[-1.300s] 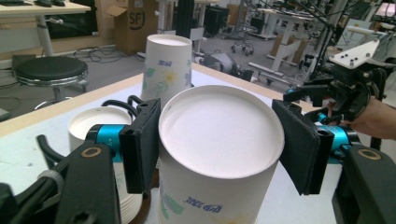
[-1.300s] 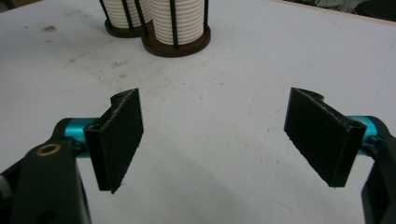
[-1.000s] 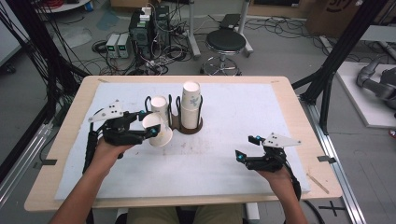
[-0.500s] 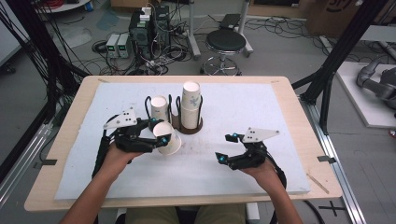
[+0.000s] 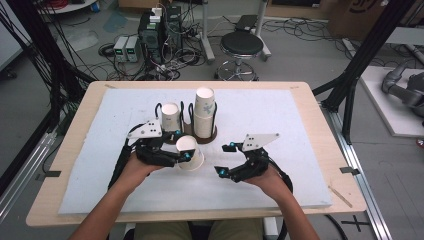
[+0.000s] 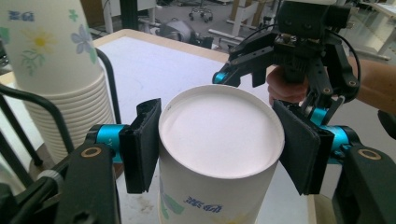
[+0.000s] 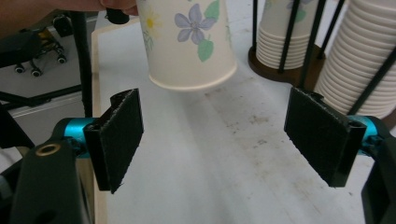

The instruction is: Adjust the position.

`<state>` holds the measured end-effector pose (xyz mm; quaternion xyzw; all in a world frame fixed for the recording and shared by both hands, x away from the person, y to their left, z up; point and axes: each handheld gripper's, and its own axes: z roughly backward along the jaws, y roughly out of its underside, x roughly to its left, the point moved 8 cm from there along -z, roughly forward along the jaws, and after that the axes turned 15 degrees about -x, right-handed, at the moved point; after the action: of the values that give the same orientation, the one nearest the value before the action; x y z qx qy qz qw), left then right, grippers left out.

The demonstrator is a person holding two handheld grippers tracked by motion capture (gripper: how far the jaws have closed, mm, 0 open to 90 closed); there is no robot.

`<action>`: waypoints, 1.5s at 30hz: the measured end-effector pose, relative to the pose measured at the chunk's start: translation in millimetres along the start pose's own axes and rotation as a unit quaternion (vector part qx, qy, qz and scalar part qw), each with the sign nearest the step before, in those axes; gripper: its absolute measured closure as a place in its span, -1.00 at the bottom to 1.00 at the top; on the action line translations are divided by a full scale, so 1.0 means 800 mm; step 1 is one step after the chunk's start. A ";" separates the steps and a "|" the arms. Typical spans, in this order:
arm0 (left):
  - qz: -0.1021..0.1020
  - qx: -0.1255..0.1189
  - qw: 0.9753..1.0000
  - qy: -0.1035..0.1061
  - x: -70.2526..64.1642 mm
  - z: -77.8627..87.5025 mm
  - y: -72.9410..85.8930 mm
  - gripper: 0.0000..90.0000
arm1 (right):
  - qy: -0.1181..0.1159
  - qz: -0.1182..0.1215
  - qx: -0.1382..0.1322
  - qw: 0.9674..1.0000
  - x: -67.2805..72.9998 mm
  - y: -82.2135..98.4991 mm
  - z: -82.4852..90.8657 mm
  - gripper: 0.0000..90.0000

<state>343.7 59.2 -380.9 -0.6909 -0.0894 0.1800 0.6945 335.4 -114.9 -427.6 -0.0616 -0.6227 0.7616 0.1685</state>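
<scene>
I see a white paper cup (image 6: 219, 154) printed with blue-violet flowers, green leaves and a yellow-centred bloom, its base plain white, between my left gripper's (image 6: 219, 140) black pads on turquoise mounts. My right gripper (image 7: 229, 135) has the same black pads and turquoise fittings, with a grey plate on top in the high view. The cup stacks (image 5: 205, 112) are white with the same flower print, standing in a dark brown holder (image 5: 197, 137) with black rods on a pale grey-white mat (image 5: 300, 125) over a light wooden table (image 5: 320, 107).
</scene>
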 end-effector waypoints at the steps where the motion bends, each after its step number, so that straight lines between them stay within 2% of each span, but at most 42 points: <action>1: 0.000 0.001 1.000 0.003 -0.002 -0.001 0.000 -0.20 | -0.005 0.002 -0.002 1.000 0.003 0.001 -0.004 -0.55; 11: -0.003 0.011 0.999 0.031 -0.020 -0.019 0.005 -0.19 | -0.026 0.002 -0.004 1.000 0.012 0.006 -0.019 -0.55; 23: -0.006 0.015 0.999 0.051 -0.031 -0.032 0.006 -0.18 | -0.051 0.014 -0.007 0.999 0.021 0.005 -0.029 -0.55; 33: -0.003 0.014 0.997 0.075 -0.042 -0.040 0.007 -0.18 | -0.061 0.020 -0.003 0.998 0.025 0.008 -0.037 -0.55; 38: -0.002 0.011 0.997 0.081 -0.045 -0.042 0.007 -0.18 | -0.065 0.011 -0.008 0.998 0.026 0.009 -0.038 -0.54; 40: -0.002 0.011 0.997 0.082 -0.045 -0.041 0.007 -0.18 | -0.077 0.013 -0.011 0.997 0.028 0.009 -0.037 -0.40; 45: 0.000 0.010 0.997 0.083 -0.045 -0.040 0.007 -0.18 | -0.079 0.015 -0.011 0.997 0.029 0.008 -0.036 -0.31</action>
<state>321.7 16.1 -382.7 -0.6961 -0.0302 0.1229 0.7067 321.7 -81.4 -437.7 -0.0124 -0.6417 0.7594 0.1062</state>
